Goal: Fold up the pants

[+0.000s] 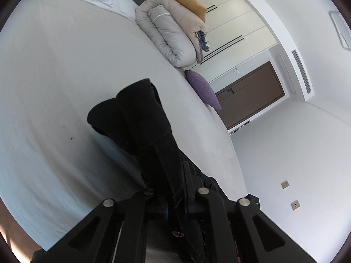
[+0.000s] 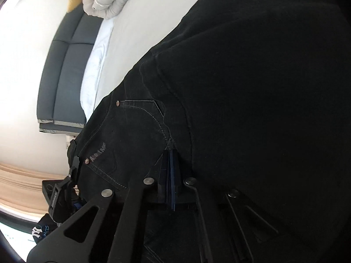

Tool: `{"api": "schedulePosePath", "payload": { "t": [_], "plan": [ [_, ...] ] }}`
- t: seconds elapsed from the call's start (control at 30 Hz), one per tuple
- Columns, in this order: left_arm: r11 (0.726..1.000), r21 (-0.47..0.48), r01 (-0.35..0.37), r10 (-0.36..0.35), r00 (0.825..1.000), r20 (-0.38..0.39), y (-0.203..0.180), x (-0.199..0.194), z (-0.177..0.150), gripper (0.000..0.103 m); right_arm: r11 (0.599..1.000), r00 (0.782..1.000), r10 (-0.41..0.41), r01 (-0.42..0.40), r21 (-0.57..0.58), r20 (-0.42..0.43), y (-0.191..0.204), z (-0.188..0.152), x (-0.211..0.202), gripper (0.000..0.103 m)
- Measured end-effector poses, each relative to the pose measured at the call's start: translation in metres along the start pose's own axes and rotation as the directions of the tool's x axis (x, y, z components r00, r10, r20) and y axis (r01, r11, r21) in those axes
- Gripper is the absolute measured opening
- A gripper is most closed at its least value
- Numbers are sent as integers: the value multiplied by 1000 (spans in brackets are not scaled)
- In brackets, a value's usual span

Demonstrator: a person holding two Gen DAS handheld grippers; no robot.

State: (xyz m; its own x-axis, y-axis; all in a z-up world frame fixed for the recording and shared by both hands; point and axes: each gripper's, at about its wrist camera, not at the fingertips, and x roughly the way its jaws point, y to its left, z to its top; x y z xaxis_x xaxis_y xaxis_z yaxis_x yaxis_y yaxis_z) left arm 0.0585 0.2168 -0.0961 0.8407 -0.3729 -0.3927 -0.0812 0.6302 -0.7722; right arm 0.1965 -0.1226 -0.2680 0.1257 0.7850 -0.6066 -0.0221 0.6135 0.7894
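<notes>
The black pants [image 1: 142, 122] hang from my left gripper [image 1: 175, 188], which is shut on the fabric near the waist; the legs trail down onto the white bed [image 1: 65, 87]. In the right wrist view the pants [image 2: 252, 87] fill most of the frame, with a stitched pocket and rivets showing. My right gripper [image 2: 170, 164] is shut on the pants by the pocket seam. The left gripper also shows in the right wrist view [image 2: 72, 171], at the pants' waist edge.
A rolled grey duvet [image 1: 173, 32], a mustard pillow [image 1: 188, 2] and a purple cushion [image 1: 204, 87] lie at the bed's far edge. A grey headboard [image 2: 63, 72] stands behind. Wardrobe doors [image 1: 237, 17] and a brown door [image 1: 248, 96] line the wall.
</notes>
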Motion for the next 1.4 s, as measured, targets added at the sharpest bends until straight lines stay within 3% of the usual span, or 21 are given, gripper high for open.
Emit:
{"api": "schedulePosePath", "payload": {
  "t": [0.1, 0.17, 0.23, 0.27, 0.3, 0.37, 0.4, 0.5, 0.6, 0.7, 0.77, 0.83, 0.87, 0.9, 1.0, 1.03, 1.13, 1.2, 1.33, 1.4],
  "plan": [
    [996, 87, -13, 13, 1000, 4, -26, 1, 0, 8, 999, 999, -28, 28, -38, 17, 5, -4, -3, 0],
    [983, 179, -27, 26, 1000, 9, -51, 0, 0, 8, 999, 999, 43, -43, 0, 25, 3, -5, -11, 5],
    [950, 308, -43, 42, 999, 10, -84, 2, -7, 8, 989, 987, 141, -143, 32, 74, -3, -9, -35, 9],
    [933, 357, -43, 44, 999, 7, -98, 4, -11, 8, 981, 976, 189, -194, 32, 110, -8, -10, -51, 20],
    [908, 417, -41, 45, 999, 0, -114, 7, -19, 8, 971, 963, 226, -234, 43, 145, -16, -12, -68, 45],
    [836, 548, -40, 61, 998, -19, -148, 18, -44, 8, 948, 935, 272, -301, 105, 226, -39, -16, -103, 77],
    [765, 643, -43, 77, 997, -25, -169, 26, -65, 8, 938, 921, 291, -328, 115, 258, -47, -18, -117, 77],
    [582, 813, 4, 118, 989, -90, -208, 49, -129, 8, 911, 886, 350, -398, 110, 305, -67, -24, -157, 82],
    [441, 896, 46, 166, 977, -132, -219, 68, -184, 8, 884, 852, 405, -457, 95, 332, -85, -36, -189, 86],
    [350, 932, 92, 228, 957, -180, -213, 86, -227, 8, 877, 846, 408, -468, 113, 343, -106, -46, -207, 88],
    [284, 954, 100, 276, 944, -181, -209, 96, -246, 8, 879, 861, 377, -448, 161, 341, -124, -51, -212, 88],
    [206, 975, 82, 292, 946, -141, -208, 96, -259, 10, 871, 861, 378, -455, 184, 340, -134, -52, -214, 88],
    [185, 980, 76, 292, 948, -129, -208, 94, -261, 11, 874, 864, 375, -451, 184, 335, -134, -53, -212, 88],
    [172, 982, 74, 291, 949, -123, -208, 94, -261, 13, 884, 874, 363, -433, 177, 322, -132, -52, -210, 88],
    [164, 984, 72, 271, 956, -115, -212, 86, -259, 23, 937, 933, 263, -307, 165, 244, -118, -43, -196, 88],
    [167, 983, 73, 260, 959, -116, -213, 83, -258, 32, 946, 941, 245, -285, 158, 232, -116, -41, -188, 88],
    [176, 982, 63, 247, 963, -106, -210, 76, -254, 43, 967, 968, 173, -202, 153, 184, -103, -41, -170, 88],
    [196, 978, 68, 251, 961, -117, -205, 74, -253, 45, 967, 972, 163, -191, 168, 170, -91, -44, -159, 88],
    [210, 976, 53, 247, 963, -105, -202, 73, -251, 56, 966, 973, 160, -189, 174, 165, -86, -42, -144, 86],
    [224, 973, 55, 247, 963, -111, -199, 75, -246, 58, 967, 973, 157, -186, 173, 167, -83, -39, -141, 72]
  ]
}}
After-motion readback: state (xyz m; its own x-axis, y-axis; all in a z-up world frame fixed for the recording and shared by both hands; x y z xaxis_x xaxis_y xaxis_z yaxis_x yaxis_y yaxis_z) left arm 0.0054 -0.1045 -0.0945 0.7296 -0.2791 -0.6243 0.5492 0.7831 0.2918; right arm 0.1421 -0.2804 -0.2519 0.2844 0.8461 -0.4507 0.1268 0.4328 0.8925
